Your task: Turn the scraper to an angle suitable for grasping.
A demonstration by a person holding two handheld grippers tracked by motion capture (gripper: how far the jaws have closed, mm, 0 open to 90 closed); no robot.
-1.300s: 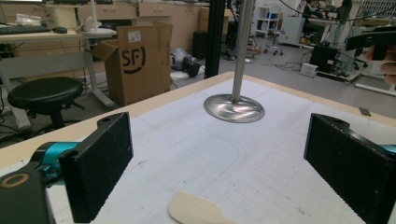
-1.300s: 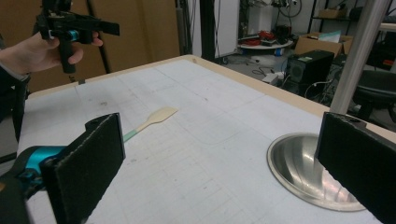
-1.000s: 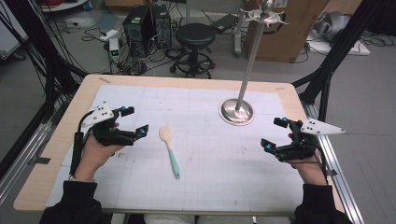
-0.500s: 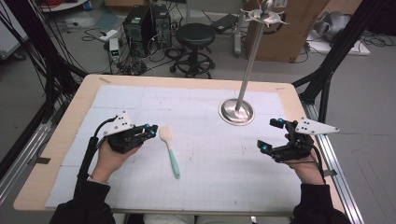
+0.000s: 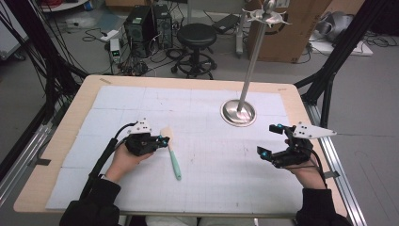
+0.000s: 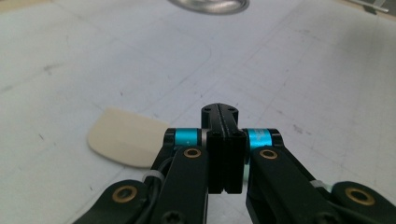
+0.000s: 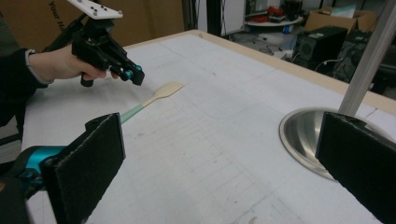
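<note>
On the white gridded mat (image 5: pixel 197 188), at about 9 o'clock from its centre: a silicone spatula (image 5: pixel 171 149), cream blade toward 12, mint-green handle running to 6, lying flat. Left gripper (image 5: pixel 163 140) just beside the blade at its 9 o'clock, jaws clenched pad to pad, nothing between them; from the left gripper view, blade (image 6: pixel 126 136) off to the left of the closed jaws, apparently not touched. Right gripper (image 5: pixel 271 140) well apart at 3 o'clock, jaws spread wide and empty, near the steel base (image 5: pixel 238 113) of the hook stand at 1 o'clock. Likely light, with a soft, bendy blade and a stiffer, slightly grippy handle; not fragile. Lies low against the mat, so little clearance for a pad to slip under. Best taken across the handle's narrow width near the neck (image 7: pixel 148 101), where blade meets handle, rather than on the floppy blade. Must first reopen the left jaws, then straddle and pinch.
</note>
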